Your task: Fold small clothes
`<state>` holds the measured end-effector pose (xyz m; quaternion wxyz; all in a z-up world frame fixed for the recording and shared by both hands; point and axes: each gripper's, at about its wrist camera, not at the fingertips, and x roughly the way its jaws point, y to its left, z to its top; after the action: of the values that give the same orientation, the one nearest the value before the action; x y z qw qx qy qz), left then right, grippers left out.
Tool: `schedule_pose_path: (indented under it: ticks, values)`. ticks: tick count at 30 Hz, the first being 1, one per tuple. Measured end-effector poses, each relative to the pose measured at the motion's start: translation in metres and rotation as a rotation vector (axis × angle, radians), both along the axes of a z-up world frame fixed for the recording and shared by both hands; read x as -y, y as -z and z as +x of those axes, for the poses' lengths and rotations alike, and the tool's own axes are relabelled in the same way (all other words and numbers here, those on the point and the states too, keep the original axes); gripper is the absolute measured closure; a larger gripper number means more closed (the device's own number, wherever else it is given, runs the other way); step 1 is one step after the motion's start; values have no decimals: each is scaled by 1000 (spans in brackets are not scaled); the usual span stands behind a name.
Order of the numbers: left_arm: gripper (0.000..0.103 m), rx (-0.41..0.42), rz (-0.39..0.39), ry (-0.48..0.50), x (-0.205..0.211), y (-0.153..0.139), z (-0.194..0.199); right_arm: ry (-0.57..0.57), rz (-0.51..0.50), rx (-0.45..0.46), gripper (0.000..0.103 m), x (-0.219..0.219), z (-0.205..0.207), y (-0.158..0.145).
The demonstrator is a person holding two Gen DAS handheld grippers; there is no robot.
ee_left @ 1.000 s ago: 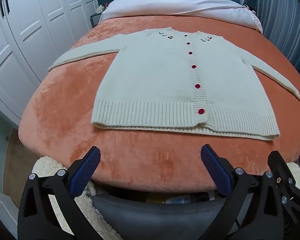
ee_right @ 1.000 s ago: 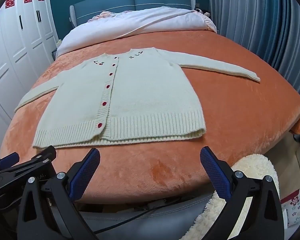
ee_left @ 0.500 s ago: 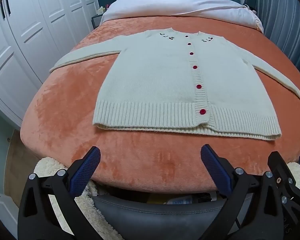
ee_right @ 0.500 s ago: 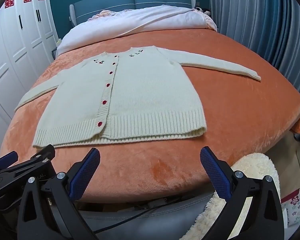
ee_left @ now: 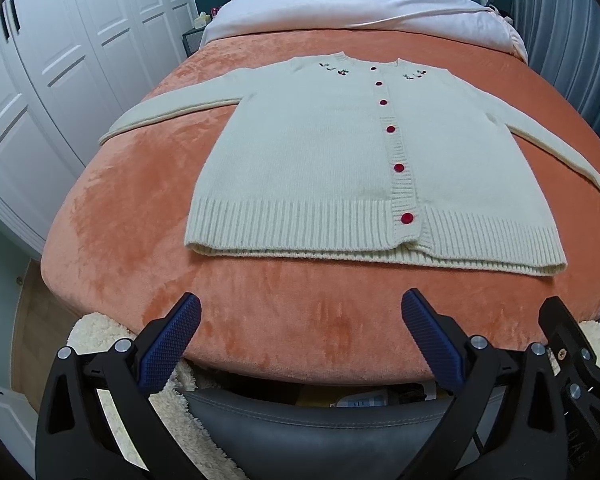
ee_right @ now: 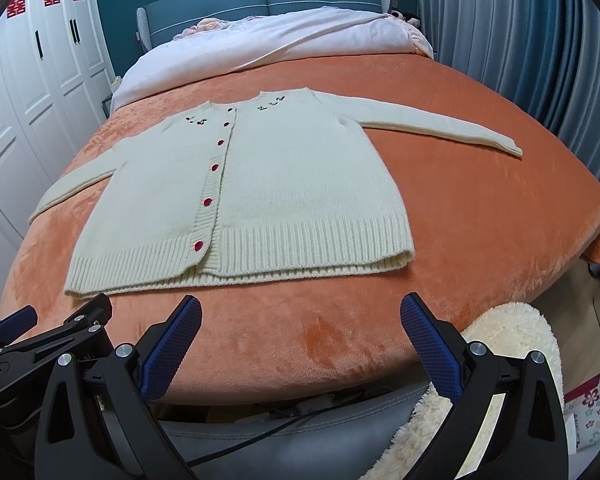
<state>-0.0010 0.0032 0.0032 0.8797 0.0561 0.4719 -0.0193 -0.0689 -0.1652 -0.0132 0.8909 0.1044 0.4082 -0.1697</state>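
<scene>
A small cream knit cardigan (ee_left: pixel 320 160) with red buttons lies flat and buttoned on the orange bedspread (ee_left: pixel 120 240), sleeves spread out to both sides. It also shows in the right wrist view (ee_right: pixel 284 196). My left gripper (ee_left: pixel 300 320) is open and empty, just short of the bed's near edge, in front of the hem. My right gripper (ee_right: pixel 300 320) is open and empty, also short of the near edge, in front of the hem's right half. Each gripper shows at the edge of the other's view.
A white duvet (ee_left: pixel 360 8) lies bunched at the head of the bed. White wardrobe doors (ee_left: pixel 40 80) stand on the left, blue curtains (ee_right: pixel 520 40) on the right. A fluffy cream rug (ee_right: pixel 500 340) and a grey padded bench edge (ee_left: pixel 300 420) lie below the grippers.
Both grippers have crept slightly forward toward the bed; the cardigan sits a little nearer in both views. The jaws stay open and the cardigan has not moved.
</scene>
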Motion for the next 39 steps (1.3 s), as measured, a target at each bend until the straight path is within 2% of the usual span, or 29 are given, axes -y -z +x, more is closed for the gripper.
schedule_pose_path:
  ticks: [39]
  values:
    - [5,-1,7,2,0,2,-2,2,-1,-7,5,1,1,1]
